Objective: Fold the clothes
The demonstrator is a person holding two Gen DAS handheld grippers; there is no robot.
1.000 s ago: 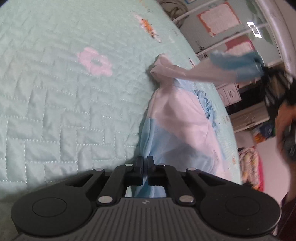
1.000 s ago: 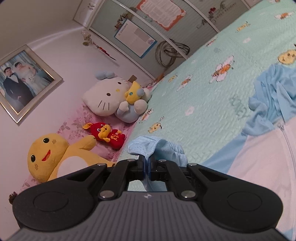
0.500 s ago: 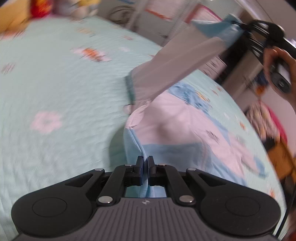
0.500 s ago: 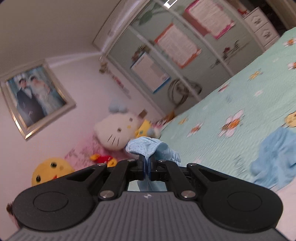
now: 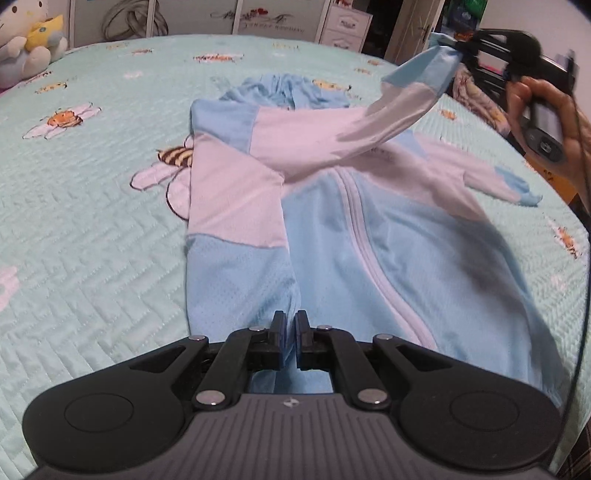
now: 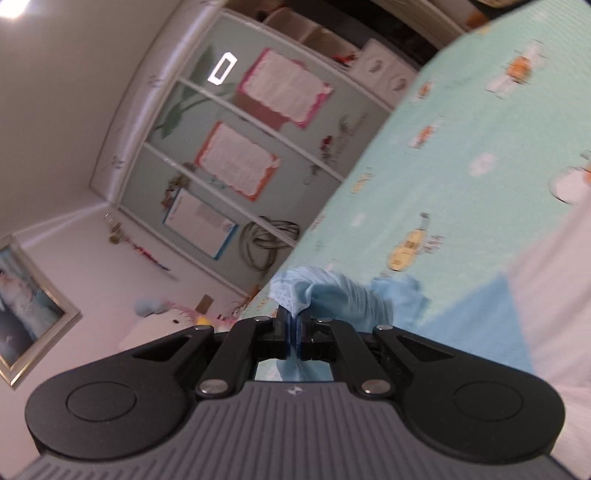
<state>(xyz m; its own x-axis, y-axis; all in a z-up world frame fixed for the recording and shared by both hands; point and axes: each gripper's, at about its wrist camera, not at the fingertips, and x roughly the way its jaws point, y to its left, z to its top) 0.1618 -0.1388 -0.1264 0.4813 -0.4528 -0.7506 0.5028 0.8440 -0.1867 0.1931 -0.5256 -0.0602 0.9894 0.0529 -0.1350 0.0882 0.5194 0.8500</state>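
A light blue and white zip jacket lies face up on the bed, zip running up its middle. My left gripper is shut on the jacket's near blue hem. One sleeve rises off the body toward the upper right, stretched taut. Its blue cuff is pinched in my right gripper, which a person's hand holds above the bed's far right side. In the right wrist view that gripper is shut on the bunched cuff. The other sleeve lies flat to the right.
A mint quilted bedspread with bee and flower prints covers the bed. A plush toy sits at the far left corner. White drawers and a wardrobe with posters stand beyond the bed.
My left gripper rolled and shifted with the hem, so the jacket now lies lengthwise ahead. The right gripper carried the cuff across the jacket body to the right.
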